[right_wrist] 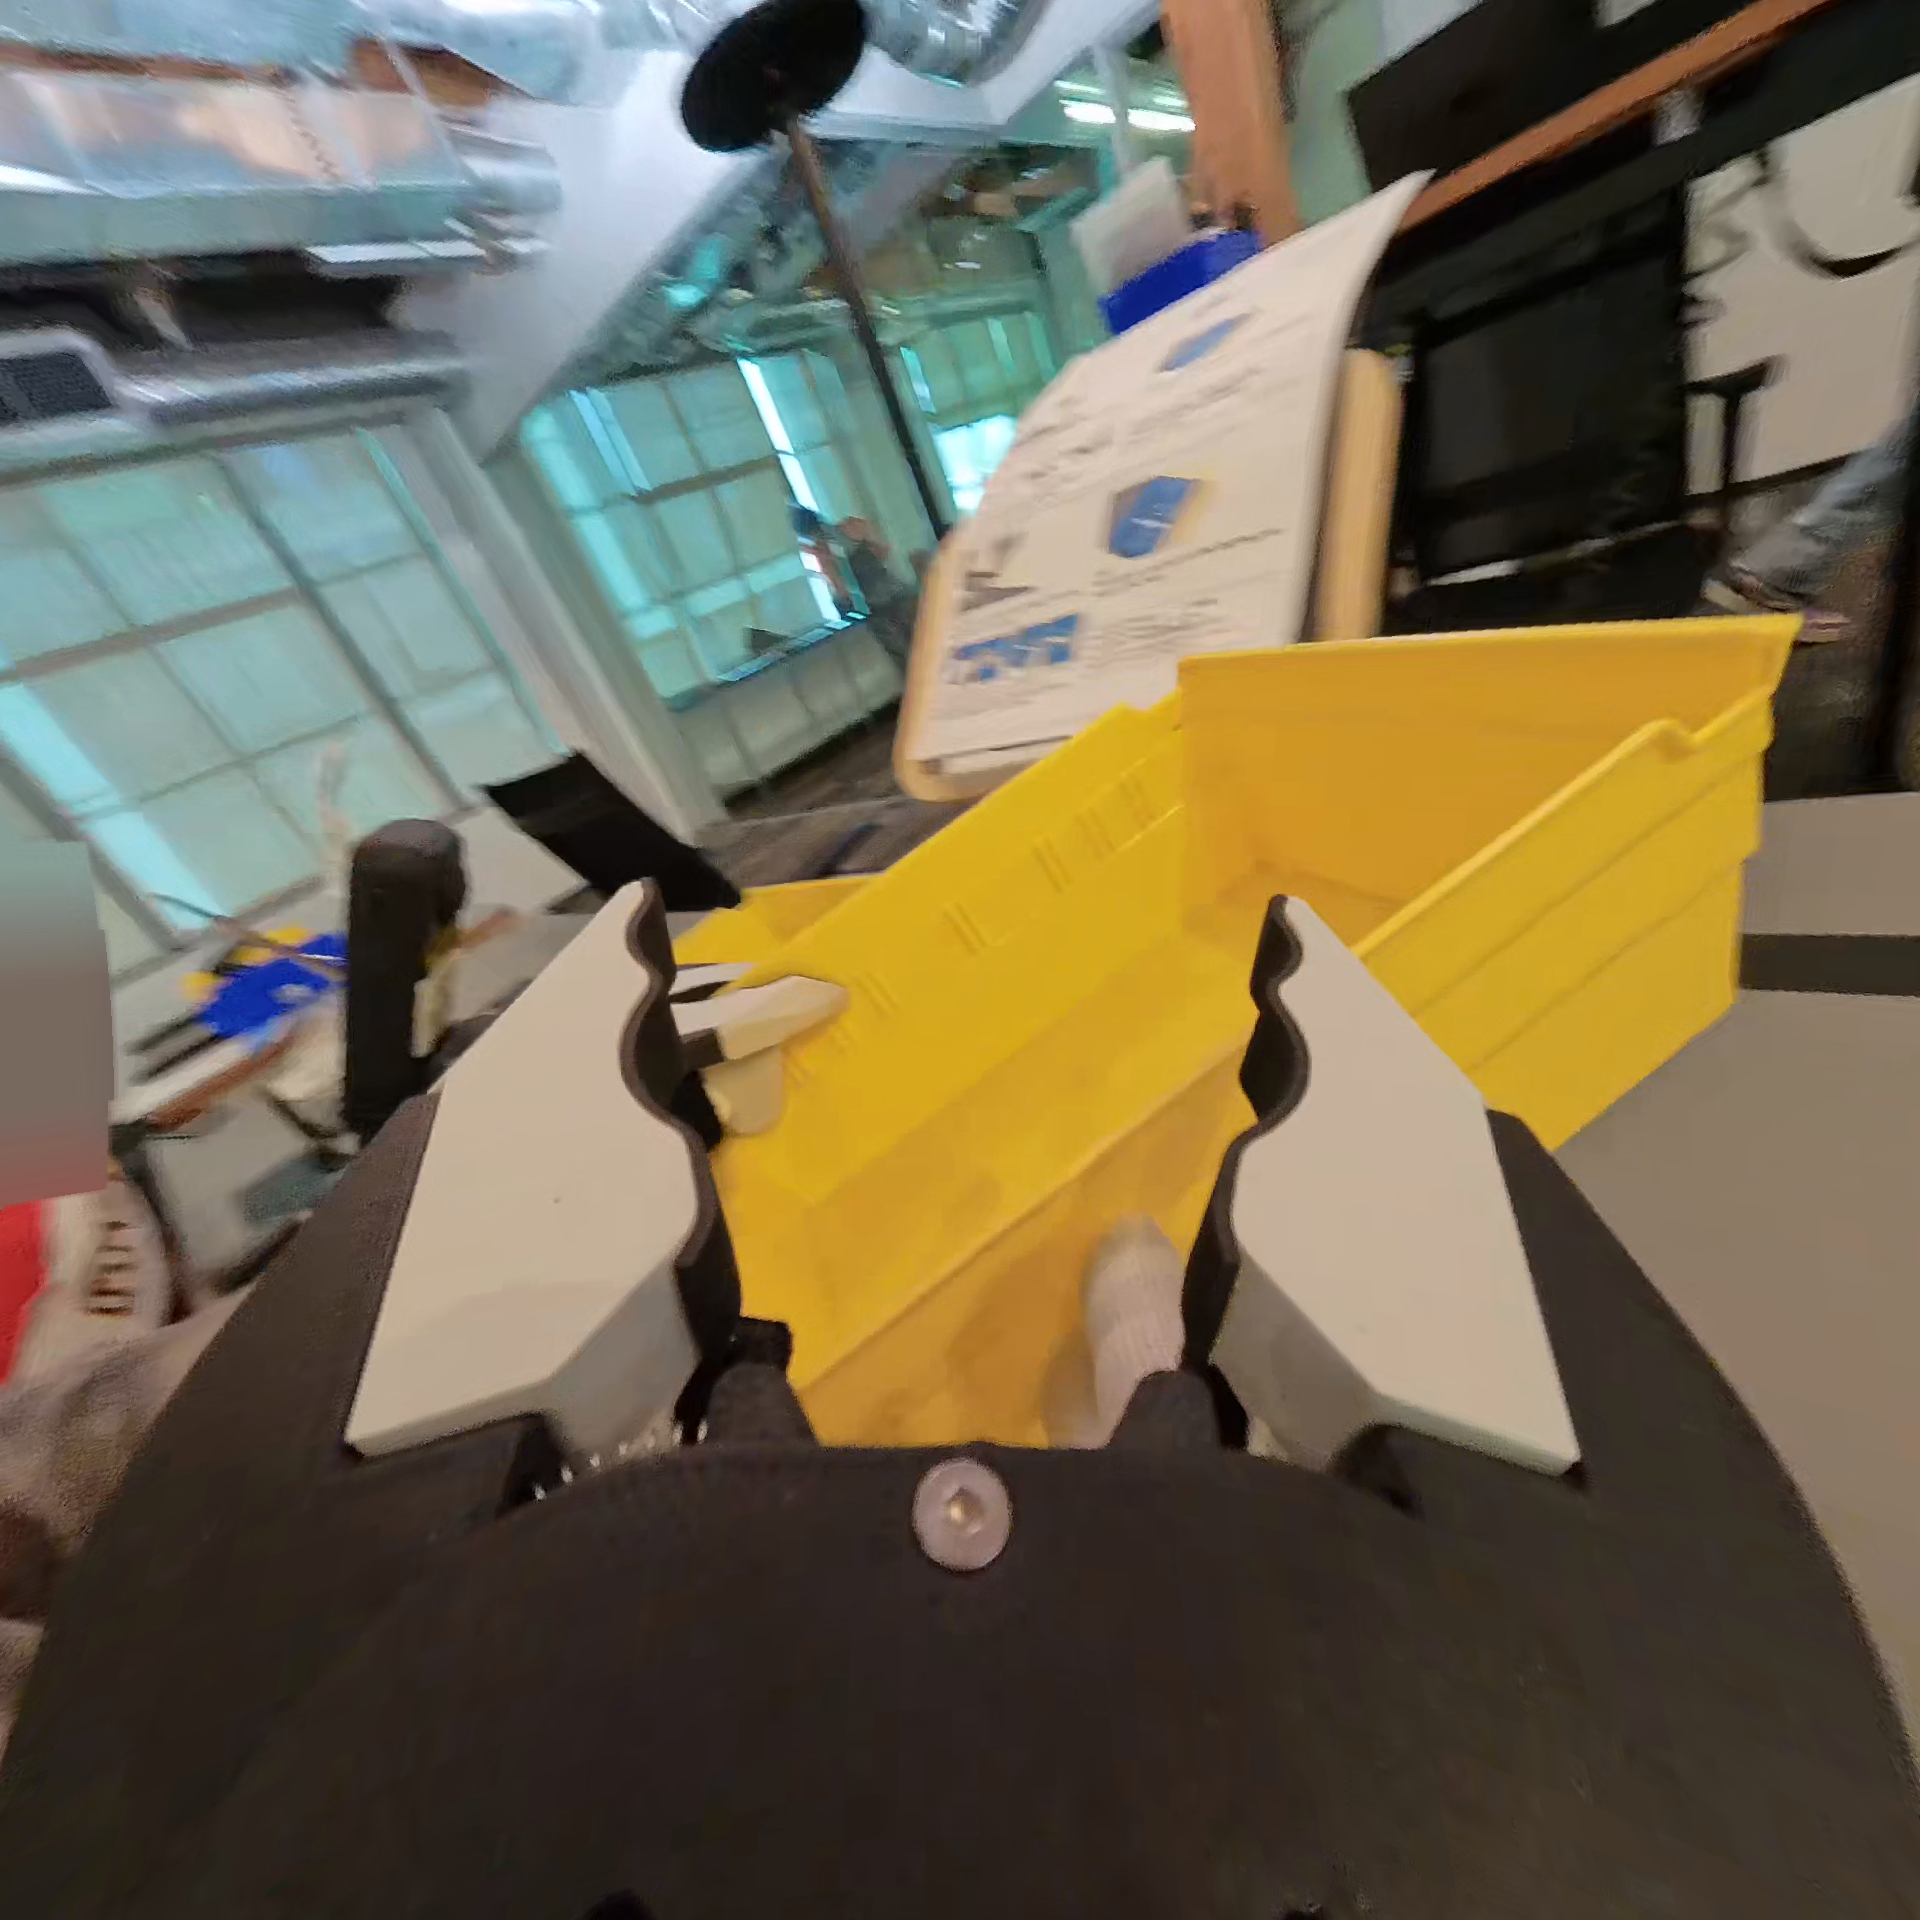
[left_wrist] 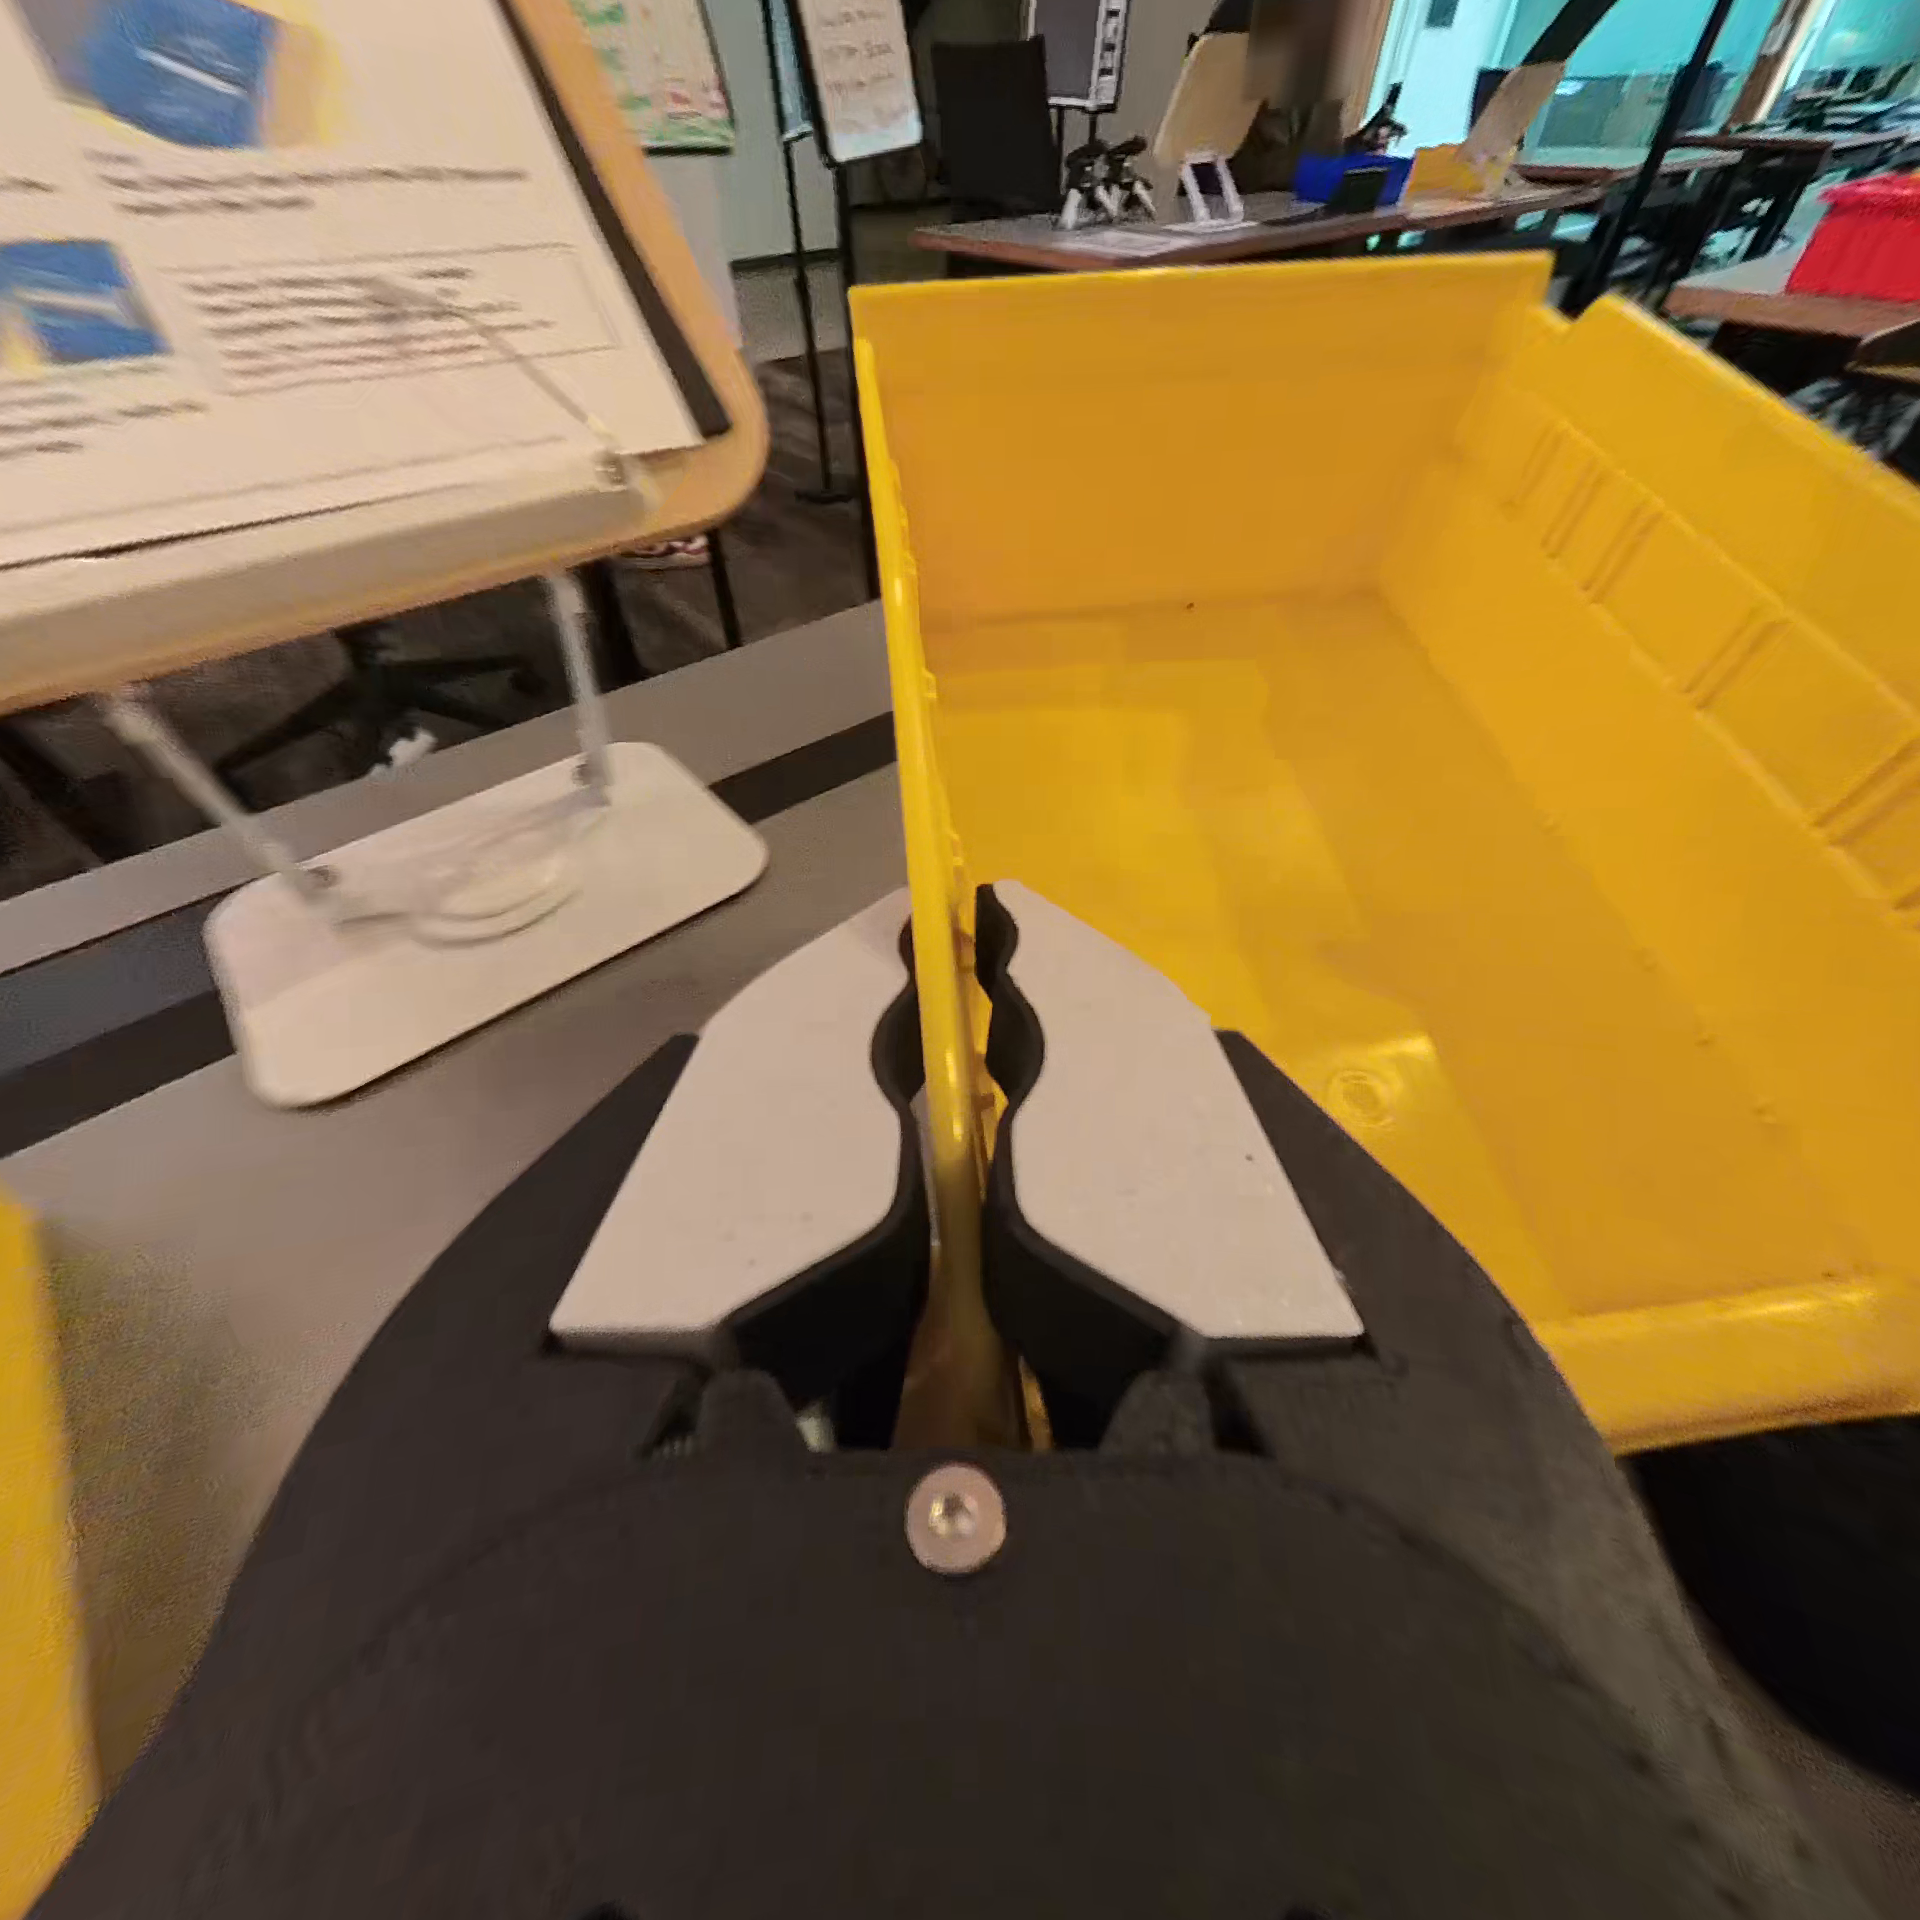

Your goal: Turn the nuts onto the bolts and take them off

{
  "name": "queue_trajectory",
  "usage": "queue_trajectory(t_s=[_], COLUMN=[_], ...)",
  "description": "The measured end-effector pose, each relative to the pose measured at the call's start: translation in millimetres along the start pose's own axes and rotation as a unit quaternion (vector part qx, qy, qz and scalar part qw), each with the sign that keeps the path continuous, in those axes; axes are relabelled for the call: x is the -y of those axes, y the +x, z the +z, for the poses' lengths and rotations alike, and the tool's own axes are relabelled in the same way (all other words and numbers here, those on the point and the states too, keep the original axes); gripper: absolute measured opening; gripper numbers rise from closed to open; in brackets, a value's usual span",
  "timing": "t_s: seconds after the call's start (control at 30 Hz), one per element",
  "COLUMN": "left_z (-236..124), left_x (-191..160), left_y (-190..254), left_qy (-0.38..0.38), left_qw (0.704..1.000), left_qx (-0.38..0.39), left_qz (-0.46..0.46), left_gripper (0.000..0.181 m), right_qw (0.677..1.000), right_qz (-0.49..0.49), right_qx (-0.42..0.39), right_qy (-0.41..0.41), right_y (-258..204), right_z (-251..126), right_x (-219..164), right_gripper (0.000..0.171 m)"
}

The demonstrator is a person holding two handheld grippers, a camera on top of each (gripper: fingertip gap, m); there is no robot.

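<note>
My left gripper is shut on the left side wall of a yellow plastic bin. The bin's floor shows bare in the left wrist view. In the right wrist view the same bin appears tilted, and the left gripper's grey fingers pinch its far wall. My right gripper is open over the bin's near end and holds nothing. A white ribbed piece like a bolt lies in the bin just inside the right finger. No nuts show in either view.
A paper stand with a white base stands on the grey table left of the bin; it also shows in the right wrist view. Another yellow object sits at the left edge. Some 20 cm of space lies between my two pairs of fingers.
</note>
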State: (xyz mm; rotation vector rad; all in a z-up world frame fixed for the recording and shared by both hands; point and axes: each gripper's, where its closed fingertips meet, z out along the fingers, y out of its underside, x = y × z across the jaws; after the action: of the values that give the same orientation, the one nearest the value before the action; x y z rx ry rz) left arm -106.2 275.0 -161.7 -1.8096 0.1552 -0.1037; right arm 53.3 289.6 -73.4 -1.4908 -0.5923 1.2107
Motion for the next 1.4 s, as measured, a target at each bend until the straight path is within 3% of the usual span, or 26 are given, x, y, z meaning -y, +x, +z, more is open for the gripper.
queue_trajectory(t_s=[0.1,0.3,0.43,0.57,0.67,0.77,0.87,0.93,1.03,1.1,1.17,1.27,1.4], left_z=[53.5,126.1,153.2,170.4,158.6,129.0,96.7,75.2,52.4,40.7,30.9,22.5,17.0], left_x=[-5.4,-11.6,-18.5,-10.1,-0.7,-3.1,-20.9,-38.7,-69.7,-93.8,-110.2,-129.2,-139.6], left_y=[36.5,103.7,129.4,153.0,144.7,118.0,85.1,67.2,26.5,3.2,-6.2,-30.2,-46.0], left_qy=[0.003,-0.002,-0.009,-0.021,-0.041,-0.056,-0.085,-0.118,-0.16,-0.192,-0.21,-0.224,-0.226], left_qw=[1.0,0.993,0.986,0.966,0.959,0.969,0.978,0.974,0.978,0.975,0.969,0.972,0.967], left_qx=[-0.014,-0.099,-0.136,-0.212,-0.235,-0.215,-0.179,-0.176,-0.114,-0.087,-0.091,-0.043,-0.045], left_qz=[-0.006,-0.059,-0.092,-0.147,-0.156,-0.111,-0.067,-0.085,-0.067,-0.064,-0.099,-0.063,-0.107], left_gripper=[0.013,0.054,0.073,0.11,0.126,0.138,0.134,0.126,0.112,0.112,0.11,0.1,0.098], right_qw=[0.999,0.996,0.994,0.987,0.964,0.939,0.936,0.935,0.904,0.886,0.888,0.881,0.884], right_qz=[-0.017,-0.044,-0.059,-0.073,-0.154,-0.264,-0.295,-0.286,-0.308,-0.315,-0.276,-0.255,-0.19], right_qx=[-0.039,-0.065,-0.063,-0.088,-0.165,-0.163,-0.078,0.001,0.078,0.09,0.105,0.109,0.118], right_qy=[-0.024,-0.04,-0.069,-0.114,-0.138,-0.152,-0.174,-0.211,-0.286,-0.329,-0.352,-0.384,-0.411], right_y=[62.0,176.8,231.3,280.5,299.9,252.5,164.4,98.1,28.8,15.3,9.0,12.7,19.1], right_z=[-14.4,-28.4,-20.2,-4.2,-12.4,-11.1,12.7,35.6,68.9,90.4,110.2,128.1,140.3], right_x=[-2.0,-2.0,-9.5,-14.5,5.5,27.2,15.0,-19.1,-93.5,-139.8,-174.3,-212.9,-250.1], right_gripper=[0.112,0.101,0.103,0.102,0.108,0.129,0.137,0.141,0.149,0.151,0.147,0.151,0.148])
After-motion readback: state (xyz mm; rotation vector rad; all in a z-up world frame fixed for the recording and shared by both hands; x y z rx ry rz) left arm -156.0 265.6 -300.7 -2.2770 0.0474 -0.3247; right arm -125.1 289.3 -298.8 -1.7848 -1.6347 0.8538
